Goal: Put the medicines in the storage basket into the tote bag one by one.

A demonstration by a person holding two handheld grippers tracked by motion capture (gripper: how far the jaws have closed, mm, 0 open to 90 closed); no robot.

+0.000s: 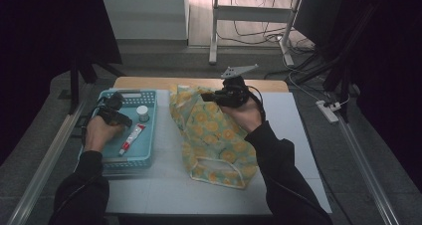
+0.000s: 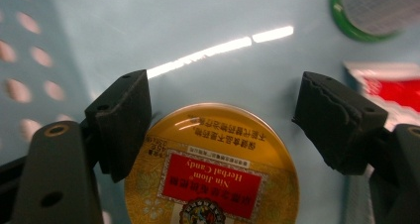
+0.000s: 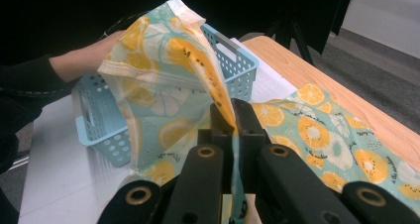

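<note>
Covering most of a pale wooden table [image 1: 149,81], a white mat [image 1: 164,185] is lying under everything, with grey floor, a white table frame and loose cables showing beyond in a dim room. A light blue perforated plastic basket [image 1: 149,158] is sitting on the mat's left part, holding a white-capped small jar [image 1: 143,113] and a red-and-white tube [image 1: 132,138]. The left gripper [image 2: 220,112] is reaching down into that basket, its jaws standing apart on either side of a round golden candy tin with a red label [image 2: 213,169], neither clearly pressing it. The right gripper [image 3: 233,117] is clenching the raised edge of a teal fabric bag printed with yellow citrus slices [image 3: 163,85], lifting it just beside the basket while the rest is sprawling across the mat.
</note>
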